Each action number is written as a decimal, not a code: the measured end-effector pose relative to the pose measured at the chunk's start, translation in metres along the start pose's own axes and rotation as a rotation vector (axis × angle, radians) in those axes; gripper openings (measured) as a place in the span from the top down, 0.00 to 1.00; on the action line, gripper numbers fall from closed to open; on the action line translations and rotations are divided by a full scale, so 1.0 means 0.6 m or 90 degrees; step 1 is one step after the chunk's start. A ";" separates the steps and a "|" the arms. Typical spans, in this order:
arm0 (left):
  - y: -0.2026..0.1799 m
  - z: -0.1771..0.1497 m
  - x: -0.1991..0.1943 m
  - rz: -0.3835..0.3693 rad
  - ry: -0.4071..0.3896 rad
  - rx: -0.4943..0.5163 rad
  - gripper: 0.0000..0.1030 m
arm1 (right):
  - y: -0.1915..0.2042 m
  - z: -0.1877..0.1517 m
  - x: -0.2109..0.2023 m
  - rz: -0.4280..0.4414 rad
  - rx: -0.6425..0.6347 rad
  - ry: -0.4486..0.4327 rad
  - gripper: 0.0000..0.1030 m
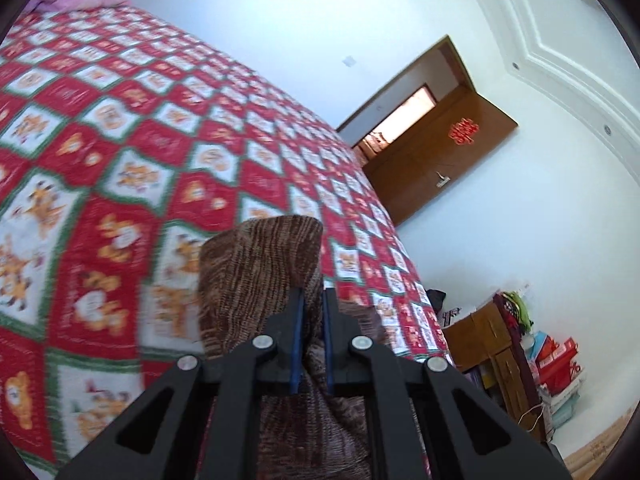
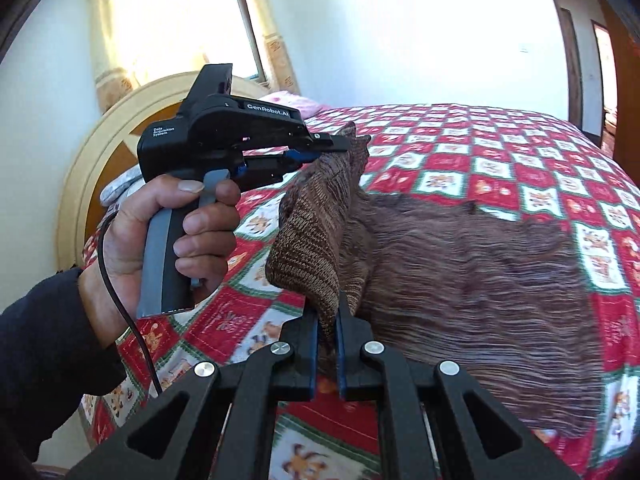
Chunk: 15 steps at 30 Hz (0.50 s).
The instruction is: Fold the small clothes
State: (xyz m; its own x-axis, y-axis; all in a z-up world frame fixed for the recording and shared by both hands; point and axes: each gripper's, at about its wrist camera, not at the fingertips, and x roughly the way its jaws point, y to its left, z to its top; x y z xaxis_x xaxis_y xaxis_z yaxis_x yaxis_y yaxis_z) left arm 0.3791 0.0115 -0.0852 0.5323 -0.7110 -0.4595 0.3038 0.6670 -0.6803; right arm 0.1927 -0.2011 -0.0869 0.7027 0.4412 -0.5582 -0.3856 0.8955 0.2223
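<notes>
While both grippers clamp brown knit garment [image 2: 460, 264], its near edge hangs lifted above bed quilt [image 2: 500, 148]. Left gripper [image 2: 326, 144], at 10 o'clock in right-wrist view, jaws together on upper corner; left hand [image 2: 176, 232] grips handle, cable trailing toward 7 o'clock. Right gripper [image 2: 328, 320], at 6 o'clock, jaws together on lower fold. Rest of garment lies spread on quilt toward 3 o'clock. Left-wrist view: left gripper [image 1: 312, 300] pinches fabric [image 1: 260, 264]; door [image 1: 436, 156] at 2 o'clock.
</notes>
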 end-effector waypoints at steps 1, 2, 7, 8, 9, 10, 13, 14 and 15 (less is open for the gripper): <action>-0.011 0.001 0.007 -0.006 0.002 0.004 0.91 | -0.011 -0.001 -0.008 -0.002 0.009 -0.002 0.94; -0.018 0.002 0.013 -0.010 0.003 0.006 0.91 | -0.021 0.000 -0.014 -0.004 0.017 -0.002 0.94; -0.060 -0.003 0.062 -0.032 0.027 0.021 0.91 | -0.049 -0.007 -0.022 -0.030 0.058 -0.006 0.94; -0.069 -0.006 0.071 -0.033 0.031 0.024 0.91 | -0.056 -0.009 -0.024 -0.033 0.066 -0.005 0.94; -0.079 -0.010 0.085 -0.035 0.038 0.030 0.91 | -0.060 -0.011 -0.025 -0.035 0.074 -0.004 0.94; -0.086 -0.012 0.091 -0.038 0.043 0.034 0.91 | -0.063 -0.014 -0.027 -0.038 0.080 -0.003 0.94; -0.116 -0.029 0.130 -0.042 0.069 0.052 0.92 | -0.079 -0.026 -0.039 -0.050 0.097 0.006 0.94; -0.123 -0.033 0.141 -0.042 0.077 0.056 0.91 | -0.088 -0.032 -0.042 -0.051 0.106 0.013 0.94; -0.131 -0.039 0.156 -0.039 0.087 0.062 0.92 | -0.096 -0.039 -0.046 -0.052 0.115 0.017 0.94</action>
State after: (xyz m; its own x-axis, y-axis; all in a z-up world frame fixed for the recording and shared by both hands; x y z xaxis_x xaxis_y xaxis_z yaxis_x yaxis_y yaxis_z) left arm 0.3865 -0.1126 -0.0884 0.3996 -0.7707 -0.4963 0.4118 0.6347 -0.6539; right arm 0.1817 -0.2660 -0.1031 0.7105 0.3669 -0.6005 -0.2130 0.9254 0.3134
